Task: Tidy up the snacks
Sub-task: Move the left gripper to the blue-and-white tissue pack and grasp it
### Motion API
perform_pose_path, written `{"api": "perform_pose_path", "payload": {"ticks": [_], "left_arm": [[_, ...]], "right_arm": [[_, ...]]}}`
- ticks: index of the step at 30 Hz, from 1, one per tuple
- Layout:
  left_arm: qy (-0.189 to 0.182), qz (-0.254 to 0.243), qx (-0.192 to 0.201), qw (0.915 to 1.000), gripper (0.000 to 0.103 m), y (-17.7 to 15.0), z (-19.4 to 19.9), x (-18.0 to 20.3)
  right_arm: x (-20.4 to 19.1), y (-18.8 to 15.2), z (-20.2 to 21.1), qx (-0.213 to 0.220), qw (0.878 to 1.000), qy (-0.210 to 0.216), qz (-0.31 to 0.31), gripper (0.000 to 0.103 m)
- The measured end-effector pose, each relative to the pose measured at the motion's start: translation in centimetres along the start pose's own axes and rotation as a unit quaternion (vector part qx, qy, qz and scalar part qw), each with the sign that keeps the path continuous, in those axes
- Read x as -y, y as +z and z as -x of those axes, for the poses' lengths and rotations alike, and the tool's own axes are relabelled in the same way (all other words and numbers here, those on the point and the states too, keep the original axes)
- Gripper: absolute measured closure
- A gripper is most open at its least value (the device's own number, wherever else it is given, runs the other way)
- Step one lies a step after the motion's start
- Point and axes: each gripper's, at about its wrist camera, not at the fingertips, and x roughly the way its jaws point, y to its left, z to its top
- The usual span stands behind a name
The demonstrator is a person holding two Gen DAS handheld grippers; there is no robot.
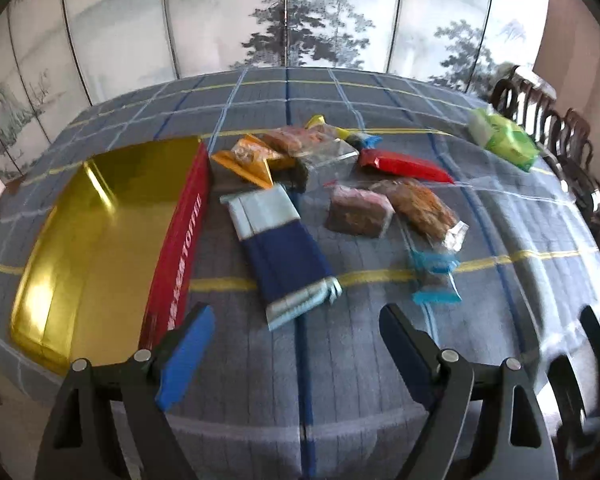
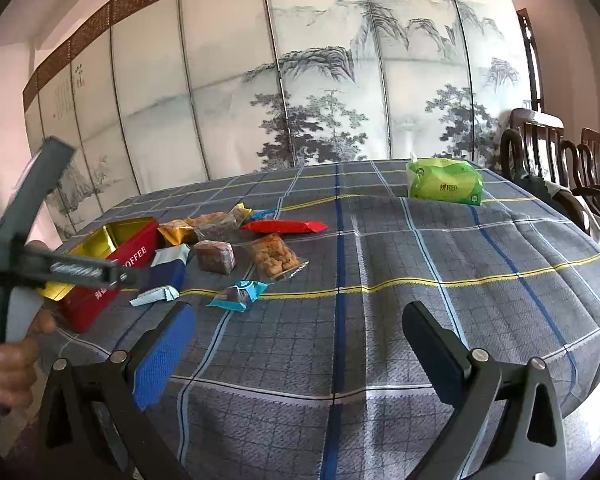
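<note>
We hold both tongs wide apart and empty above the near edge of the worktop (image 2: 420, 320): the left tongs (image 1: 296, 344) fill the bottom of the left wrist view, and the right tongs (image 2: 300, 344) the bottom of the right wrist view. Neither touches a snack.

The snacks lie loose in the middle of the left wrist view, just right of the open red tin (image 1: 180, 248) with its gold lining, which sits at centre left and looks empty. Nearest our left tongs is the blue-and-silver packet (image 1: 280, 252). Its long axis runs from upper left to lower right of the frame, with one crimped end pointing at the tongs and the other towards the tin's far corner. To its right lie a brown cake in clear wrap (image 1: 358, 214), a clear bag of golden crackers (image 1: 420, 208) and a small blue-ended sweet (image 1: 434, 276). Behind them the red bar (image 1: 404, 166) runs roughly left to right, beside orange packets (image 1: 248, 160). A green tissue pack (image 1: 504, 138) sits well apart at upper right.

We judge all of these light, crinkly and slippery, and the crackers and the cake easy to crush. For the blue-and-silver packet we would close across its narrow width near the middle, gently, not on the thin crimped end, which would likely slip.
</note>
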Motion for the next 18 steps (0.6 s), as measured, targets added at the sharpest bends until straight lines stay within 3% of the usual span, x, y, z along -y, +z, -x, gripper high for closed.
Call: {"api": "perform_pose_path", "payload": {"ticks": [18], "left_arm": [[0.024, 0.044, -0.061, 0.9969, 0.017, 5.0, -7.0, -1.0]], "right_arm": [[2.0, -0.1, -1.2, -0.017, 1.0, 0.012, -0.019, 0.0]]}}
